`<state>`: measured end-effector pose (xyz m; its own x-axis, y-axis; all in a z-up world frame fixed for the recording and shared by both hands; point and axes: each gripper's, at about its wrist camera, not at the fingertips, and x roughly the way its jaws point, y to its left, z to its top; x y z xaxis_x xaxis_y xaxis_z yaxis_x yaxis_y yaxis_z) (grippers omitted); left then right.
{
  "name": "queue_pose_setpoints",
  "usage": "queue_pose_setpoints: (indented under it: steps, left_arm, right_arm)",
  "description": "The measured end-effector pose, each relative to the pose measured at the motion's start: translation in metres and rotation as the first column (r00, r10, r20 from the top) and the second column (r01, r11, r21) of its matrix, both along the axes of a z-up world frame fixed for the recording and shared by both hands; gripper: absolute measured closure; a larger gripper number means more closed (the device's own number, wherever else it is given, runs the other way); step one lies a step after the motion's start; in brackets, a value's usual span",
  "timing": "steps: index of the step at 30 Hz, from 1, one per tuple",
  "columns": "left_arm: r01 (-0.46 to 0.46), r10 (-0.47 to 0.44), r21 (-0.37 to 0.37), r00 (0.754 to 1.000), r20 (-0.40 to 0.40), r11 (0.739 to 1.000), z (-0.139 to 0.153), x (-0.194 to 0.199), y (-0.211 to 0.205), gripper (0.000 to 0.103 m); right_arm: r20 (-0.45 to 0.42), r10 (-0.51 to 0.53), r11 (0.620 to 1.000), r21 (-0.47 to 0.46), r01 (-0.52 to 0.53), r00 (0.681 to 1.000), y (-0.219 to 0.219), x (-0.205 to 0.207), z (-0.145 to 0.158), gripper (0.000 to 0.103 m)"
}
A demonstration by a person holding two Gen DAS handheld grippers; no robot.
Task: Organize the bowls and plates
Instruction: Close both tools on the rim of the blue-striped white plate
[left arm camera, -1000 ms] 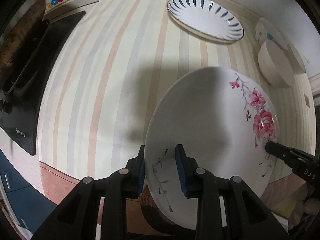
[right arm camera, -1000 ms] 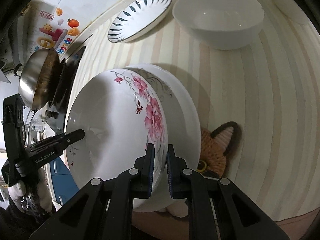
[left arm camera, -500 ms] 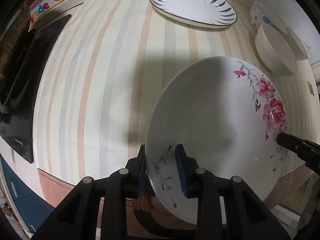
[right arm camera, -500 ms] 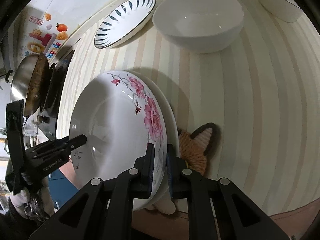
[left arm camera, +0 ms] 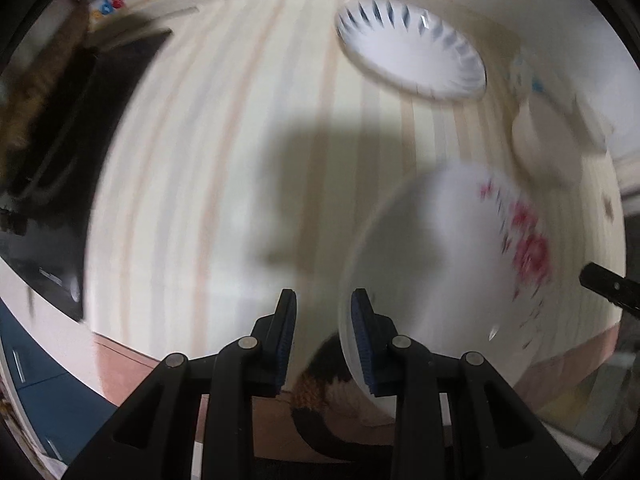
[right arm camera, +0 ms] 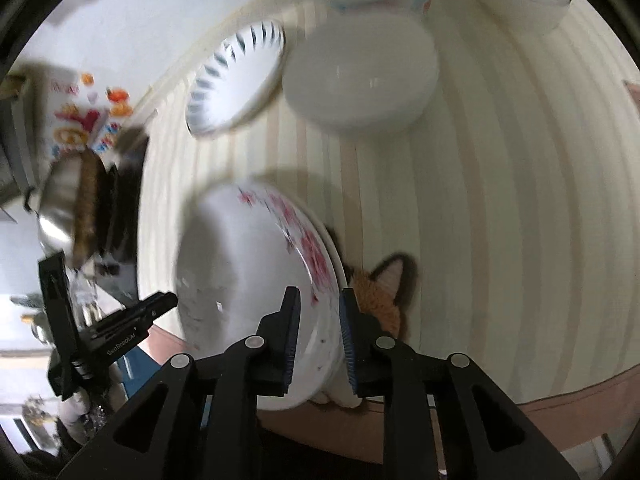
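Left gripper point(left arm camera: 323, 322) parted, clear of the floral plate point(left arm camera: 432, 280) just to its right on the striped table point(left arm camera: 200, 160). Right gripper point(right arm camera: 318, 322) spread wide, straddling that plate's rim without clamping it. Around: wok point(right arm camera: 66, 216) far left, blue-patterned plate point(right arm camera: 236, 76), white bowl point(right arm camera: 360, 76) behind, fox toy point(right arm camera: 380, 292) tucked under the plate.

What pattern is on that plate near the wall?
Dark blue dashes around a white plate; clearest from the left wrist.

A pastel-striped cloth point(left arm camera: 224, 168) covers the counter ahead, with a black cooktop point(left arm camera: 60, 184) far left beneath a sticker-dotted white wall point(right arm camera: 80, 116).
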<state>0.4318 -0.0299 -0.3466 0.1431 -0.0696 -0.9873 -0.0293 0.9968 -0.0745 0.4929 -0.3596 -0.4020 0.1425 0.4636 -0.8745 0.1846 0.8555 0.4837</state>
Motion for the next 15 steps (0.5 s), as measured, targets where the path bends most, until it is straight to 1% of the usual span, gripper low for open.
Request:
queue_pose_setpoints:
  steps: [1,2,4,5,7,9,10,11,13,15]
  left_arm:
    - [-0.009,0.009,-0.011,1.0,0.023,1.0,0.01,0.01,0.004,0.077]
    - [-0.018,0.019,-0.024,0.998,0.053,1.0,0.021,0.024,0.007,0.073]
    - [-0.031,0.034,-0.036,0.995,0.097,0.999,0.032,0.053,0.011,0.07]
    - [-0.035,0.039,-0.044,0.993,0.114,0.998,0.035,0.075,0.011,0.07]
    - [-0.046,0.053,-0.066,0.992,0.114,0.997,0.03,0.112,0.014,0.07]
    - [-0.058,0.067,-0.108,0.995,0.08,0.992,0.014,0.156,0.014,0.07]
    - [-0.061,0.069,-0.119,0.996,0.064,0.991,0.009,0.164,0.017,0.07]
    - [-0.064,0.07,-0.13,0.997,0.043,0.989,0.001,0.181,0.018,0.07]
    - [-0.057,0.059,-0.123,0.998,0.008,0.991,-0.017,0.207,0.02,0.07]
    - [-0.048,0.046,-0.121,0.999,-0.019,0.991,-0.03,0.223,0.017,0.07]
  right_arm:
    - [0.015,-0.008,1.0,0.01,0.008,1.0,-0.002,0.006,0.011,0.08]
    - [0.045,-0.006,1.0,0.019,0.005,0.999,-0.001,0.017,0.025,0.079]
    - [0.109,0.023,1.0,0.011,-0.025,0.994,0.007,0.045,0.049,0.07]
    - [0.128,0.038,0.999,0.001,-0.038,0.991,0.013,0.057,0.055,0.068]
    - [0.178,0.074,0.996,-0.055,-0.065,0.981,0.03,0.103,0.063,0.067]
    - [0.181,0.092,0.993,-0.096,-0.075,0.979,0.04,0.139,0.058,0.067]
    - [0.161,0.111,0.988,-0.123,-0.092,0.981,0.049,0.166,0.047,0.067]
    - [0.149,0.117,0.985,-0.141,-0.096,0.982,0.054,0.182,0.04,0.067]
    - [0.095,0.129,0.977,-0.185,-0.11,0.987,0.064,0.219,0.016,0.067]
    - [0.064,0.133,0.969,-0.216,-0.117,0.989,0.069,0.241,0.001,0.067]
